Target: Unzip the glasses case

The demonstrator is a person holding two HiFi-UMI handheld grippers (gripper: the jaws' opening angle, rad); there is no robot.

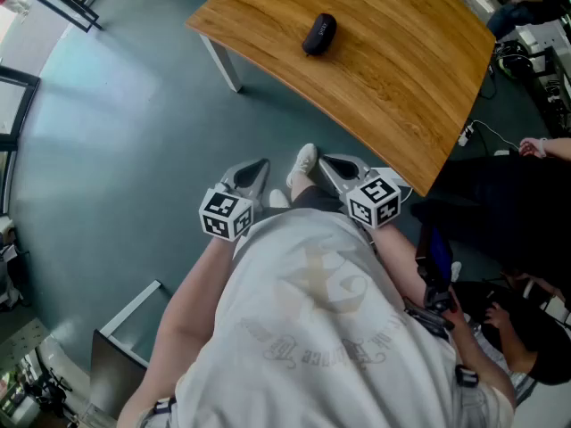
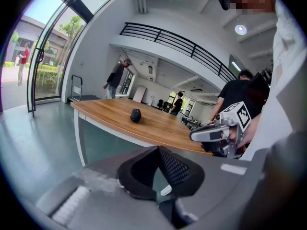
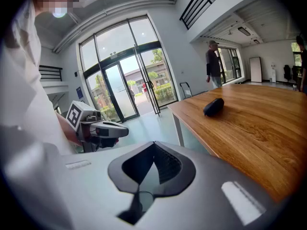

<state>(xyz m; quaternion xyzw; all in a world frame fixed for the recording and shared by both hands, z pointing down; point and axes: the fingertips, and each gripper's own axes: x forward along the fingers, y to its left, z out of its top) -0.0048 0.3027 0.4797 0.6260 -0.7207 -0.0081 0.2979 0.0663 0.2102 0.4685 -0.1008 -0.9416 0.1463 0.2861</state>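
Closest under the head camera, white shirt (image 1: 312, 328), covering the legs and most of both arms; only one light shoe (image 1: 305, 163) peeking out past its hem, between the two tools; left gripper (image 1: 254, 175) and right gripper (image 1: 337, 163) held side by side just ahead of the body, over teal floor (image 1: 134, 132), short of the table; marker cube (image 1: 225, 214) on the left one blocking the hand behind it; jaws hard to judge from above, so read from each tool's own camera; left gripper (image 2: 157, 150) clenched, dark pads meeting at the tip, nothing between them; right gripper (image 3: 153, 145) likewise pinched together and empty.

Glasses case (image 1: 318, 34) lying alone on the wooden table (image 1: 401, 78), well apart from both tools, small and dark; zip too small to make out in any view, so cannot tell whether done up or undone; glasses case (image 2: 135, 115) just a dark lump on the tabletop in the left gripper view, glasses case (image 3: 213, 107) the same in the right gripper view; person in black (image 1: 500, 194) at the right edge, mostly cropped.
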